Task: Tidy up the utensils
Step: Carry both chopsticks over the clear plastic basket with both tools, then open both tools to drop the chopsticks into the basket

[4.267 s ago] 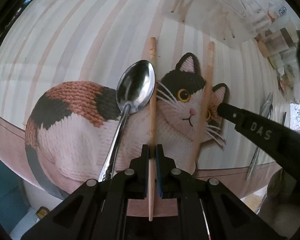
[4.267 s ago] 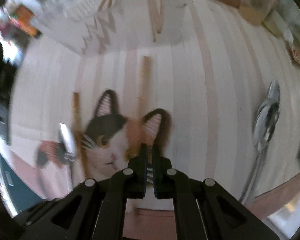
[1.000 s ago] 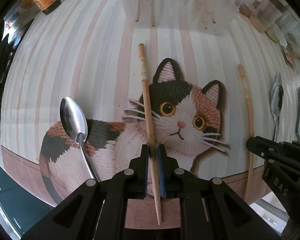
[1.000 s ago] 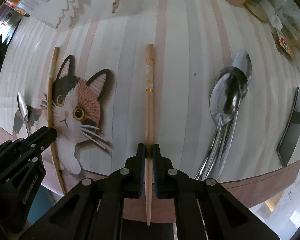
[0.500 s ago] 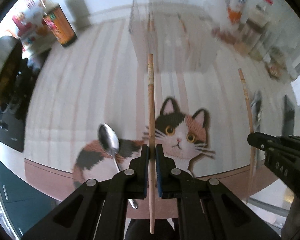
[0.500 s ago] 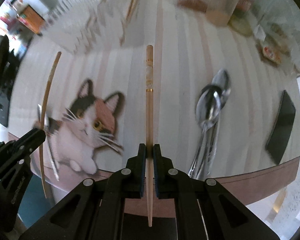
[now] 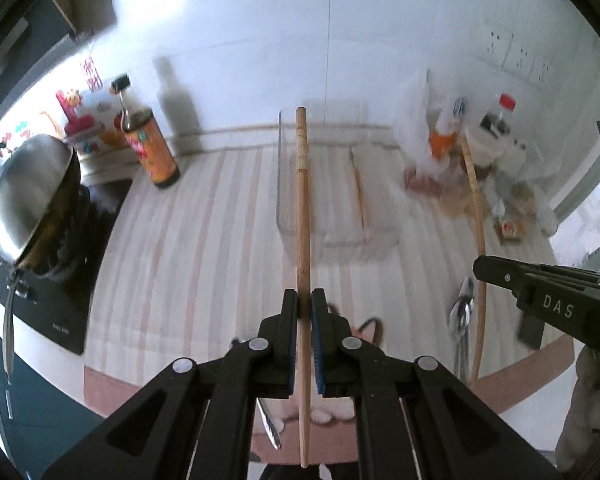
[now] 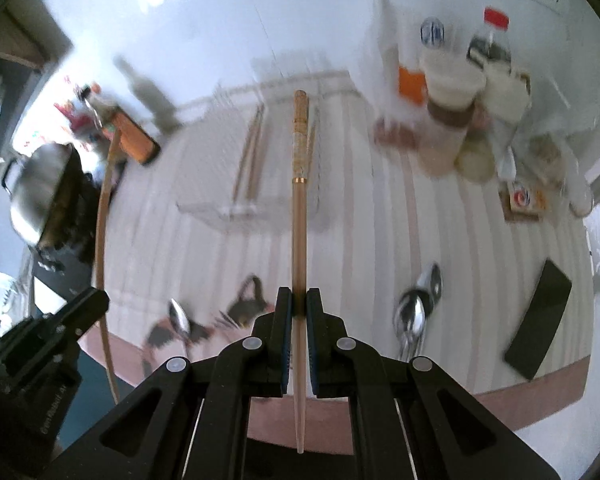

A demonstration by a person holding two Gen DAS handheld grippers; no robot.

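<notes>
My left gripper (image 7: 304, 300) is shut on a wooden chopstick (image 7: 302, 200), held high above the striped mat and pointing at the clear organizer tray (image 7: 340, 240). My right gripper (image 8: 299, 300) is shut on a second, patterned chopstick (image 8: 299, 200). Each gripper shows at the side of the other's view: the right gripper (image 7: 500, 276) and the left gripper (image 8: 72, 320). Chopsticks (image 8: 248, 160) lie inside the tray (image 8: 204, 208). One spoon (image 8: 179, 316) rests on the cat picture. Further spoons (image 8: 414, 312) lie together at the right.
A sauce bottle (image 7: 150, 148) stands at the back left, beside a steel pot (image 7: 32, 196) on a black cooktop (image 7: 56, 300). Jars and bottles (image 8: 452, 92) crowd the back right. A flat black object (image 8: 540, 320) lies near the right front edge.
Both grippers have risen with their chopsticks and tilted upward. The mat and cat picture sank low in the views. The wall, tray and bottles came into sight.
</notes>
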